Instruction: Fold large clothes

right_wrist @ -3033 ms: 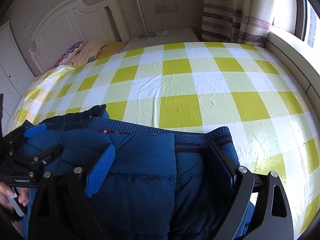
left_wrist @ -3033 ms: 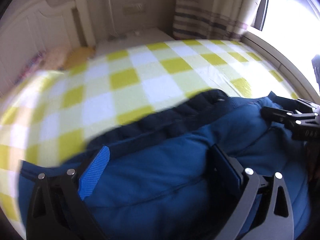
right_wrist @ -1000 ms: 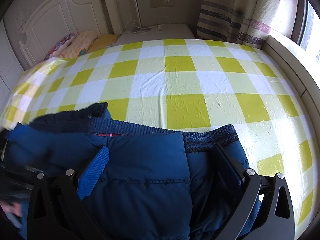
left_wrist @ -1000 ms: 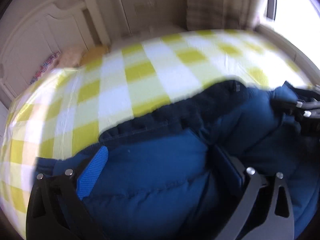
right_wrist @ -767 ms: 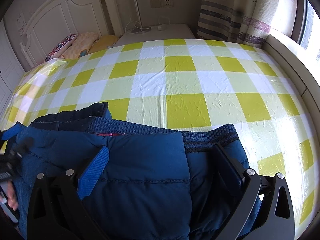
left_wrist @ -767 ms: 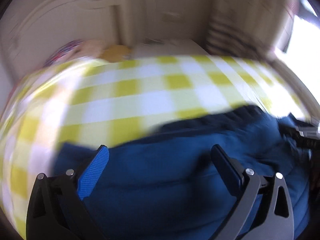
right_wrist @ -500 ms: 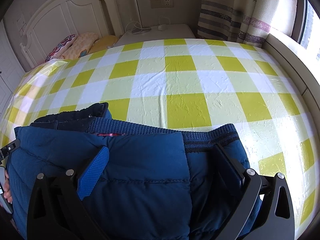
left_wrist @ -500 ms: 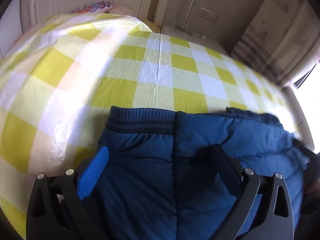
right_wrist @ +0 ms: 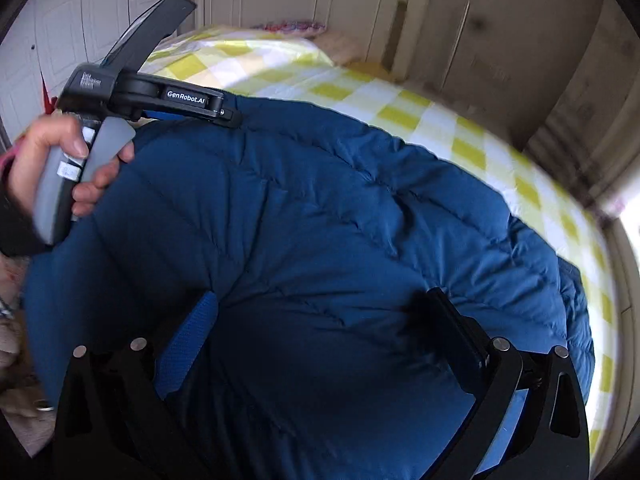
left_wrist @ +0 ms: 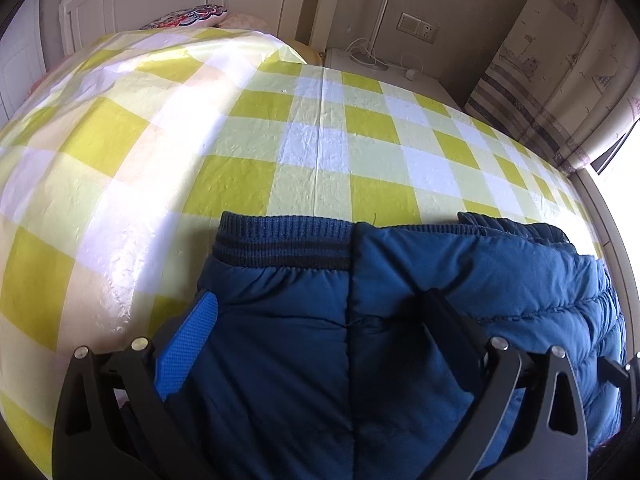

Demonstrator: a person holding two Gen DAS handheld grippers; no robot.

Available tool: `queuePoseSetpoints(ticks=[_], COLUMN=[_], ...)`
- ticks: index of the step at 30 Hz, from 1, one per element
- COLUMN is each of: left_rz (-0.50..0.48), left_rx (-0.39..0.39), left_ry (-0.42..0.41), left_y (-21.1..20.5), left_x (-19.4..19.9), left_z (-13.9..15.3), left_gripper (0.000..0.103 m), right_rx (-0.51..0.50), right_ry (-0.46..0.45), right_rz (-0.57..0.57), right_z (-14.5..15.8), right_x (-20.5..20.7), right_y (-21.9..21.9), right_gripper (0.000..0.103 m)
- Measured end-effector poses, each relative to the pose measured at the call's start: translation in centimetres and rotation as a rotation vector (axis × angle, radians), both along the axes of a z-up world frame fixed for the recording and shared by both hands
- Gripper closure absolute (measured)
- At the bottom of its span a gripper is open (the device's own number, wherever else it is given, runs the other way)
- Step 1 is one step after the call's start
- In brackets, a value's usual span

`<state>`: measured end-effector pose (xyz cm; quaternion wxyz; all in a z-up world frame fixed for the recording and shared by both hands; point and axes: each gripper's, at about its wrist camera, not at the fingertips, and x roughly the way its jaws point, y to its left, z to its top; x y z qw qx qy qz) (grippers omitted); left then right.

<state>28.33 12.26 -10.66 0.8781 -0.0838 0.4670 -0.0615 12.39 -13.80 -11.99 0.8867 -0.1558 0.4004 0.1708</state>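
Blue puffer jacket (left_wrist: 460, 292) lies on yellow-check bed cover (left_wrist: 320, 152), near edge; judged bulky, soft, springy, slick shell, light; best grabbed at ribbed hem (left_wrist: 280, 240) or seam, not mid-panel

Left gripper (left_wrist: 316, 320) jaws wide, padding bulging between, not pinched

Right gripper (right_wrist: 320, 316) likewise wide, pressed into jacket, grip unclear

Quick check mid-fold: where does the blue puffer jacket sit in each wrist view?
Left wrist: blue puffer jacket fills the lower centre and right, ribbed hem on top.
Right wrist: it covers most of the frame.
Shared landmark: the yellow checked bedsheet behind it.
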Motion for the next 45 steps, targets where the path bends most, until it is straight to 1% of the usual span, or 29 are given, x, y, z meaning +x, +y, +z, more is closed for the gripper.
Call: queuePoseSetpoints(ticks=[2,5,6,8,9,10,12,14,16,17,18,19,20,21,23,25,27,28,29,30,31,32,33,36,38,40,43,44,45], left_rz=[0.003,0.006,0.007,0.009,0.010,0.009,0.009,0.009,0.011,0.017,0.038,0.101,0.132,0.126,0.026,-0.062,-0.201,-0.234,-0.278,-0.297,-0.305,-0.298,-0.292,-0.285,-0.270,-0.235,-0.109,-0.051,-0.007], left_rx=[-0.014,-0.021,-0.028,-0.038,-0.037,-0.036,-0.040,-0.036,-0.033,-0.027,-0.001,0.077,0.113,0.106,0.036,0.039,0.066,0.083,0.141,0.208,0.267,0.252,0.225,0.175,0.186,0.197,0.179,0.168,0.150], left_ry=[-0.001,-0.004,-0.006,-0.007,-0.008,-0.008,-0.009,-0.009,-0.008,-0.010,-0.015,-0.033,-0.062,-0.104,-0.171,-0.219,-0.247,-0.242,-0.212,-0.173,-0.158,-0.188,-0.177,-0.156,-0.163,-0.191,-0.206,-0.190,-0.170], left_y=[0.2,0.3,0.4,0.5,0.5,0.5,0.5,0.5,0.5,0.5,0.4,0.2,0.0,-0.4,-2.1,-4.5,-8.1,-9.3,-11.2,-12.5,-13.5,-13.5,-13.2,-12.4,-12.2,-11.1,-6.8,-4.8,-3.2], left_x=[0.0,-0.1,-0.2,-0.2,-0.2,-0.2,-0.2,-0.2,-0.2,-0.2,-0.5,-1.5,-2.5,-3.7,-6.5,-8.7,-10.9,-11.3,-11.6,-11.3,-11.1,-11.2,-11.0,-10.6,-10.8,-11.3,-11.8,-11.6,-11.4], left_z=[0.0,0.0,0.0,0.0,0.1,0.0,0.1,0.1,0.1,0.2,0.6,1.5,2.4,3.4,5.6,7.1,7.1,6.6,5.0,3.3,1.6,1.3,1.3,1.3,1.5,2.2,2.8,2.6,2.3], left_gripper=[0.002,0.002,0.002,0.002,0.002,0.002,0.002,0.002,0.002,0.002,0.002,0.003,0.005,0.005,0.003,0.003,0.003,0.002,0.002,0.002,0.002,0.002,0.002,0.002,0.002,0.002,0.002,0.002,0.003], right_rx=[0.052,0.069,0.097,0.107,0.138,0.201,0.340,0.307,0.210,0.188,0.178,0.171,0.175,0.184,0.172,0.136,0.080,0.042,-0.013,-0.013,0.020,0.049,0.080,0.063,0.060,0.051,0.096,0.110,0.126], right_ry=[0.043,-0.023,-0.034,-0.035,-0.020,0.001,0.045,0.045,0.027,0.009,-0.008,-0.034,-0.048,-0.060,-0.076,-0.076,-0.058,-0.038,-0.031,-0.044,-0.031,-0.008,0.012,0.000,-0.004,-0.031,-0.058,-0.054,-0.043], right_rz=[-0.007,-0.113,-0.190,-0.330,-0.406,-0.434,-0.427,-0.425,-0.423,-0.428,-0.431,-0.428,-0.414,-0.377,-0.313,-0.226,-0.122,-0.091,-0.082,-0.079,-0.075,-0.076,-0.077,-0.077,-0.086,-0.127,-0.237,-0.309,-0.345], right_z=[0.4,2.0,2.3,2.0,1.4,0.7,-0.3,-0.5,-0.2,0.2,0.4,0.9,1.2,1.8,2.6,3.1,2.6,1.8,0.7,0.3,0.1,-0.1,-0.2,-0.2,0.1,0.7,1.6,1.4,1.0], right_x=[0.5,0.1,0.2,0.5,0.6,0.6,0.6,0.7,0.9,0.5,0.2,-0.4,-0.9,-1.5,-2.2,-2.7,-3.3,-3.2,-3.1,-3.2,-2.9,-2.4,-2.2,-2.5,-2.9,-3.2,-3.1,-2.9,-2.6], right_y=[-1.2,-4.8,-7.5,-11.4,-14.2,-16.3,-18.7,-18.2,-16.7,-16.4,-16.1,-15.7,-15.1,-14.3,-12.6,-10.0,-6.6,-5.5,-4.3,-4.0,-4.5,-4.9,-5.5,-5.1,-5.2,-6.7,-10.7,-12.7,-13.8], right_gripper=[0.006,0.006,0.006,0.006,0.005,0.005,0.005,0.005,0.005,0.005,0.005,0.005,0.005,0.005,0.005,0.005,0.005,0.005,0.005,0.005,0.005,0.005,0.004,0.005,0.005,0.005,0.005,0.005,0.005])
